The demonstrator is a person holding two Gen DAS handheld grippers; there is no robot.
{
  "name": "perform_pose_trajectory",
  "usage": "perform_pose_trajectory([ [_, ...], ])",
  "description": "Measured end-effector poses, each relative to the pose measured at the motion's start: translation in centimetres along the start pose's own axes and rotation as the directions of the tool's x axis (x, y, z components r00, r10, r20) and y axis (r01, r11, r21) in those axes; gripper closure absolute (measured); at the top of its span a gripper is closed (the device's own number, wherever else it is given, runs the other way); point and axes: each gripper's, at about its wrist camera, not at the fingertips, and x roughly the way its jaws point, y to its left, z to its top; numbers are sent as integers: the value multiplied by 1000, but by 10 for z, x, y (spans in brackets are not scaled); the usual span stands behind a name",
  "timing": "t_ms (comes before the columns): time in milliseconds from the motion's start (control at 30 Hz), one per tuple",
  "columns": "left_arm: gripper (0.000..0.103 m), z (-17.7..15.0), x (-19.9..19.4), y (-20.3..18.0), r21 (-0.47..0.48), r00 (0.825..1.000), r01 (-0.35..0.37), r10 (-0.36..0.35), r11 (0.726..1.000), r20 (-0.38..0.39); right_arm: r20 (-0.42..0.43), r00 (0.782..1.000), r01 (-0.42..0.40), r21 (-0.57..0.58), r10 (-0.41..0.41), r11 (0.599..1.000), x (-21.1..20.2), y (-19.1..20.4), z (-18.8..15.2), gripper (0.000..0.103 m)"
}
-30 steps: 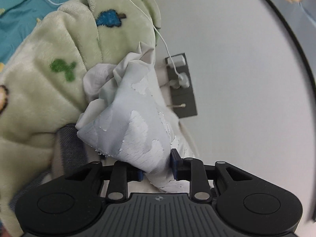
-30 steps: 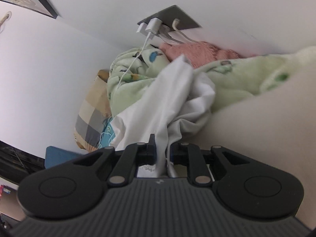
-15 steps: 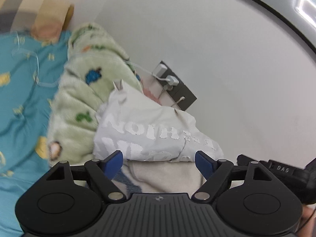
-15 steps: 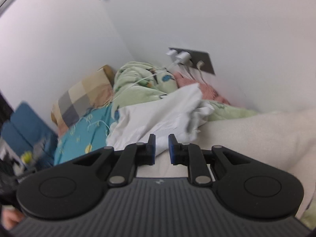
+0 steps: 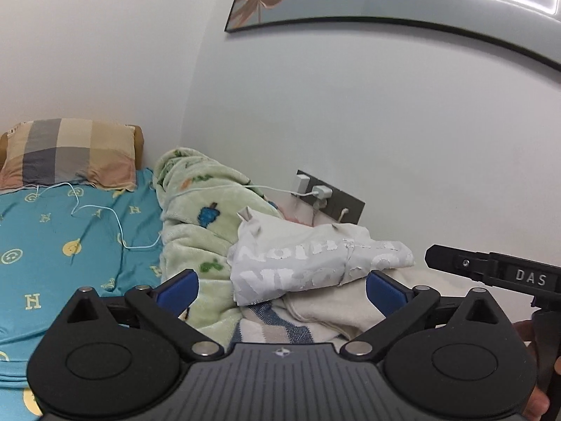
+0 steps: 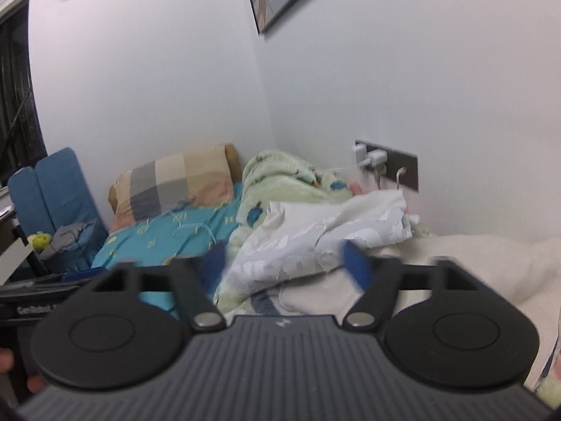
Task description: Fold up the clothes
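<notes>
The bed (image 5: 52, 245) fills the lower left of the left wrist frame, under a teal printed sheet. A green plush blanket (image 5: 189, 224) is heaped along the wall at frame centre, and a cream blanket (image 5: 336, 308) lies in the lower centre.

The task's thing, a white garment (image 5: 315, 263) with a cracked white print, lies at frame centre in both views. It rests bunched in a rough bundle on top of the cream blanket and against the green one, just below the wall socket plate (image 5: 336, 203). Creases run in several directions and one corner sticks up at its upper left. I cannot tell whether this is a loose fold or a crumple.

Handling, as I judge it:
- Light, thin and limp; it will sag from any single hold and will not keep a shape.
- The flaking print is stiffer than the bare cloth and may shed.
- Both blankets are soft, so a low pinch could catch them too.
- Best holds are a free hem edge or the raised corner, one gripper at each end.

My left gripper (image 5: 280, 287) is spread wide and holds nothing. My right gripper (image 6: 284, 259) is blurred, but its blue pads also stand apart, empty, framing the garment (image 6: 322, 242).
</notes>
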Motion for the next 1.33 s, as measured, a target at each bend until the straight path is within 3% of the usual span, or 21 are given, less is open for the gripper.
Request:
perform_pose_trajectory([
  [100, 0, -4, -6, -3, 26, 999, -31, 31, 999, 22, 25, 999, 38, -59, -36, 998, -2, 7, -4, 16],
  [267, 0, -9, -9, -10, 86, 997, -67, 64, 994, 38, 0, 999, 37, -30, -37, 999, 1, 12, -13, 16],
  [600, 0, -17, -8, -14, 107, 996, -82, 78, 991, 37, -32, 996, 80, -37, -81, 996, 7, 15, -28, 16],
  [1333, 0, -23, -5, -15, 138, 996, -94, 94, 986, 8, -45, 994, 99, -80, -103, 992, 5, 26, -29, 16],
])
